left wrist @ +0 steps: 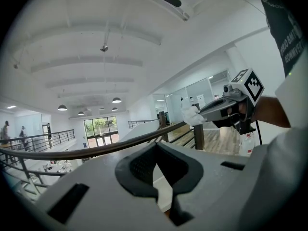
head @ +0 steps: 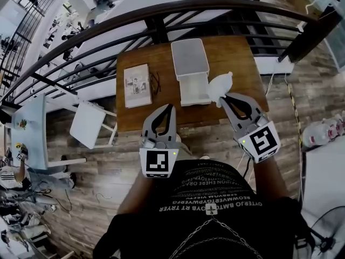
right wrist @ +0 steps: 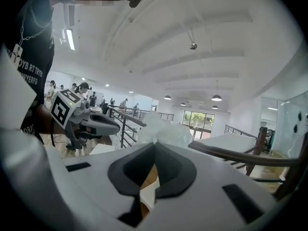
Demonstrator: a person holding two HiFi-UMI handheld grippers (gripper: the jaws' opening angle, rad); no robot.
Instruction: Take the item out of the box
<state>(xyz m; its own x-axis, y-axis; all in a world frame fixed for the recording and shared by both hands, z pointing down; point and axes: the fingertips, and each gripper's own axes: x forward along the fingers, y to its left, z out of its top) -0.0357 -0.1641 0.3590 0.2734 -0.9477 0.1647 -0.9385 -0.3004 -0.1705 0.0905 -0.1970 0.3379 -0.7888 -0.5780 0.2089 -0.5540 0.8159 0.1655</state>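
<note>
Head view first: right tongs (head: 225,97) are clamped on a white, plastic-wrapped item (head: 221,84). It hangs in the air just beside the open box (head: 194,89), above the table (head: 242,53). Left tongs (head: 172,108) are closed on nothing, over the table's near edge. What looks like the lid (head: 190,58) lies behind the box, and a booklet (head: 137,85) sits well to its left. I judge the lift-out as good as done; all that is left is to put the item down somewhere.

Left gripper view: the jaws meet at their tips with nothing between them. Across from them, the right tongs (left wrist: 199,114) carry the item (left wrist: 189,110) near a railing (left wrist: 120,146).

Right gripper view: the jaw tips pinch the crinkled wrap and the item (right wrist: 163,130) bulges just past them. The left tongs (right wrist: 115,125) are off to one side.

Writing: the booklet's print is too small to read, and I see no label on the box. A black shirt (right wrist: 29,66) bears white lettering, of which "RT TRYER" can be read.
</note>
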